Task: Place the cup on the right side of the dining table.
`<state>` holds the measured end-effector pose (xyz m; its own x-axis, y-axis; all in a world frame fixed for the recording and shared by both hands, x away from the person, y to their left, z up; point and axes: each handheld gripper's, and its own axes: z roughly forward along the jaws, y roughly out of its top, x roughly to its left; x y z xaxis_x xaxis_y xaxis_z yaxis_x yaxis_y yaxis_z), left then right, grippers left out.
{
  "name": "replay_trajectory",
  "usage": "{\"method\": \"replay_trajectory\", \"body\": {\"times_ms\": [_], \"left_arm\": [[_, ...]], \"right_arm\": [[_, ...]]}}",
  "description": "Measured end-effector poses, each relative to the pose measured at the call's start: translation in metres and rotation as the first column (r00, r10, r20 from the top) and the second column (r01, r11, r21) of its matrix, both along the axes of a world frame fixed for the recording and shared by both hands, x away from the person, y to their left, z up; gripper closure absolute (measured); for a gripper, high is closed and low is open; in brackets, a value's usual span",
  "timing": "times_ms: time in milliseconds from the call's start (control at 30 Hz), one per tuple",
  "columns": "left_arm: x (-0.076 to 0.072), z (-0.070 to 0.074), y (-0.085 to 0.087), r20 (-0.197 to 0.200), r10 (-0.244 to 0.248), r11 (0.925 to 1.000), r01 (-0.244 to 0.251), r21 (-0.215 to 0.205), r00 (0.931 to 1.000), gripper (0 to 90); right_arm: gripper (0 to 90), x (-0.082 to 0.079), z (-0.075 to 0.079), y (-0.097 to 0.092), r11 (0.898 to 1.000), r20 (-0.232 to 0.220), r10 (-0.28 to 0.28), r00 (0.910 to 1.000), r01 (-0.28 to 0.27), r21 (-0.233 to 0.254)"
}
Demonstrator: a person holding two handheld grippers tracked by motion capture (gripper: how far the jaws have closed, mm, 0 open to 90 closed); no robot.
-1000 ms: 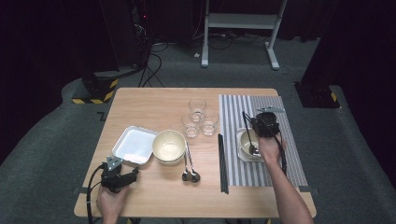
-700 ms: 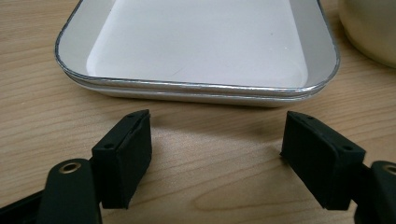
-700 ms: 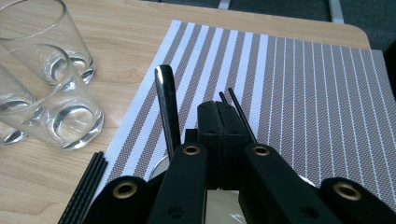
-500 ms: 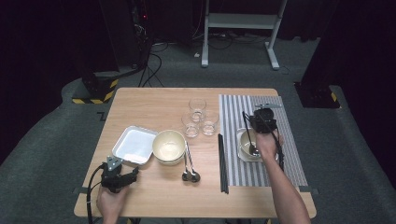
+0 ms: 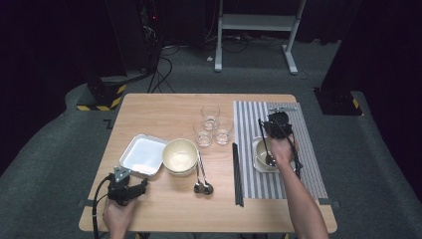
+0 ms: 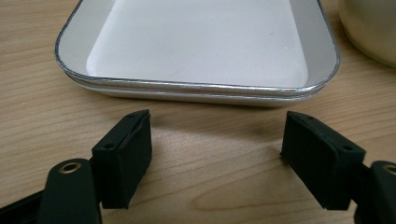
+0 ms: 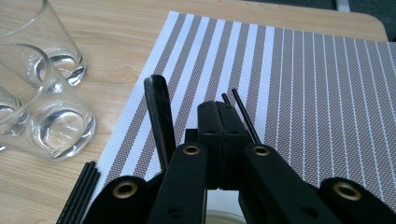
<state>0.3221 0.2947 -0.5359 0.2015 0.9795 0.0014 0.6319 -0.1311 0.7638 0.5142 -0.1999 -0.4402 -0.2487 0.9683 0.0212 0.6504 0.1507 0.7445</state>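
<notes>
On the table point(image 5: 164, 109), at its 3 o'clock side, a striped mat point(image 5: 308, 164) bears a bowl point(image 5: 259, 152), and the spoon point(image 5: 263, 142) rests in it, scoop at 6 o'clock, black handle rising toward 11. We judge it light, stiff and slick, best pinched high on the handle. Our right gripper point(image 7: 218, 112) is pressed together, the handle just beside it; our left gripper point(image 6: 217, 149) stands spread before the tray point(image 6: 196, 88)

Counts on the table

Three glasses point(image 5: 211, 125), two bowls point(image 5: 179, 156), one white tray point(image 5: 143, 155), three spoons point(image 5: 201, 175), one striped mat point(image 5: 278, 149).
</notes>
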Motion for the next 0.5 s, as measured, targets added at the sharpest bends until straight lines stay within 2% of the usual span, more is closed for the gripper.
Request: {"method": "replay_trajectory", "body": {"times_ms": [500], "left_arm": [[0.0001, -0.0001, -0.0009, 0.001, 0.002, 1.0000, -0.002, 0.006, 1.0000, 24.7]], "right_arm": [[89.9, 0.0079, -0.0029, -0.0065, 1.000, -0.009, -0.022, 0.9997, 0.022, 0.015]]}}
